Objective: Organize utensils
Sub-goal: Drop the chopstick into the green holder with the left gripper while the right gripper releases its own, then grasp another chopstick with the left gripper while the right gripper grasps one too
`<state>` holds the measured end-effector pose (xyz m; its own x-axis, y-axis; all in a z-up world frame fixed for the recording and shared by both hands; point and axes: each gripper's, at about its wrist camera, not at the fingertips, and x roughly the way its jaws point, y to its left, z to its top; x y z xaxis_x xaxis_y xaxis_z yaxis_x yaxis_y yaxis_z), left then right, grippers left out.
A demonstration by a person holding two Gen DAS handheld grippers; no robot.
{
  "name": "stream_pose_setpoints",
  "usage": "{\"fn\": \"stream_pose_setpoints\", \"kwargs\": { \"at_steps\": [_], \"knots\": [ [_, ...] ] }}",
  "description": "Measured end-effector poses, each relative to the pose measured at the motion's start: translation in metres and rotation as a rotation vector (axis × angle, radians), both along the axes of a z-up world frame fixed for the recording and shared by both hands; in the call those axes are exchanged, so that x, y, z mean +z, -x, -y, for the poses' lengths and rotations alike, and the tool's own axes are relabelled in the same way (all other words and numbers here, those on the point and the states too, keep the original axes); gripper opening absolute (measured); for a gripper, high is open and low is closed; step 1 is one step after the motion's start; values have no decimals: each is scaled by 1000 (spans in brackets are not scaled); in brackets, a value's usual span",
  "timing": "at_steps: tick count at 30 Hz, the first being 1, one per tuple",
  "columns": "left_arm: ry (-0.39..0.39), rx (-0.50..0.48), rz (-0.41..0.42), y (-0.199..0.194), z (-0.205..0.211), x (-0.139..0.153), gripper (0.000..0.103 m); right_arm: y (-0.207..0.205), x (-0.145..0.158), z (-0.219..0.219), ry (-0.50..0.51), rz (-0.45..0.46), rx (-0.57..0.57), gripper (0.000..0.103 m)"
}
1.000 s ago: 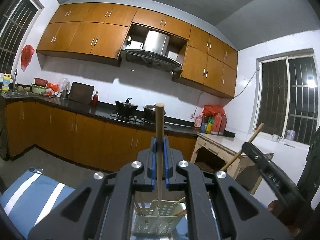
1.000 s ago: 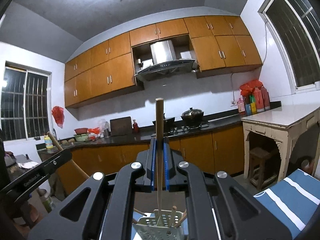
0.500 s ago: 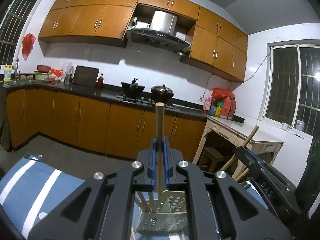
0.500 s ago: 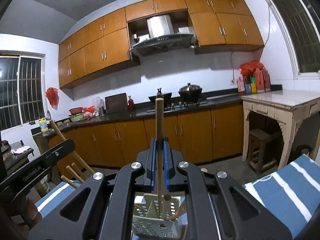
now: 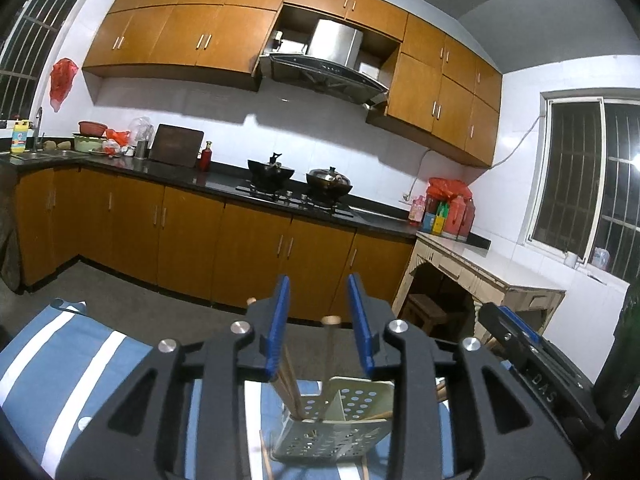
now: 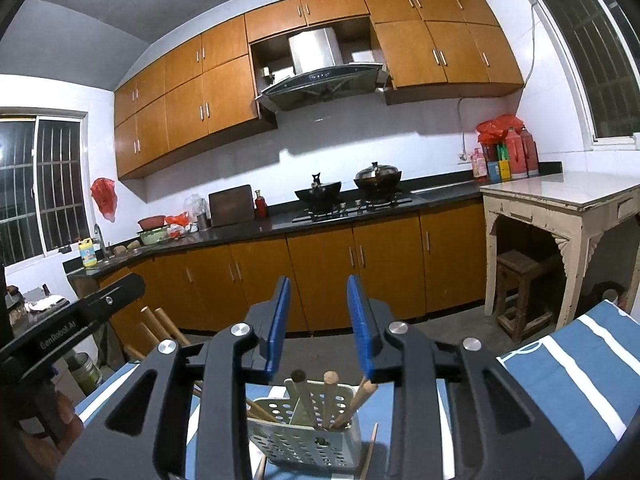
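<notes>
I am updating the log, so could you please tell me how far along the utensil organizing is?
Done: several wooden utensils stand in the perforated holder, which rests on the striped cloth. In hand: nothing; the left gripper and right gripper are both open above the holder. Left: a few thin sticks appear to lie on the cloth beside the holder, so some sorting likely remains.

Utensil holder point(image 5: 340, 424): base cut off by lower edge; sides masked by black gripper frame.
Chopsticks point(image 6: 308, 400): lower ends sunk out of sight inside holder.
Loose stick point(image 6: 372, 452): far end off lower edge.
Striped cloth point(image 5: 72, 364): middle covered by gripper body.
Bottle labels point(image 6: 500, 160): too small to read.
Stool point(image 6: 516, 292): partly tucked under side table.
</notes>
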<state>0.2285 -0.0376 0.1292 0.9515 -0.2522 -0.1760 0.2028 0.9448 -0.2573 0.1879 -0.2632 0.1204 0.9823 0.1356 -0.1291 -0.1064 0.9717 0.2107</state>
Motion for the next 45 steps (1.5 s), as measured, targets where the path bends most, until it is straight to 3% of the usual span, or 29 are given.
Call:
{"fn": "stream_pose_setpoints", "kwargs": {
  "at_steps": [9,14,18,24,28,35,37,42,45],
  "knots": [
    [-1,30,-11,55,-31,-6,41,46,-11,26,17,-26,-68,37],
    [-25,62,-102,79,-49,-44,47,63,-55,44,10,-172,-118,38],
    [-55,80,-242,79,-55,-92,48,60,-110,45,-8,-347,-123,38],
    [-118,91,-435,70,-56,-158,48,45,-171,19,-57,-556,-10,38],
    [-155,79,-470,68,-56,-176,48,35,-191,-6,-53,-643,58,38],
    [-164,41,-488,65,-46,-178,48,32,-207,-27,17,-715,75,38],
    [-166,24,-491,63,-40,-178,48,33,-209,-31,56,-714,65,34],
    [-165,-10,-507,59,-28,-180,48,32,-209,-21,65,-719,25,8],
    [-173,-34,-525,58,-18,-185,48,34,-209,-12,43,-718,8,8]
  ]
}}
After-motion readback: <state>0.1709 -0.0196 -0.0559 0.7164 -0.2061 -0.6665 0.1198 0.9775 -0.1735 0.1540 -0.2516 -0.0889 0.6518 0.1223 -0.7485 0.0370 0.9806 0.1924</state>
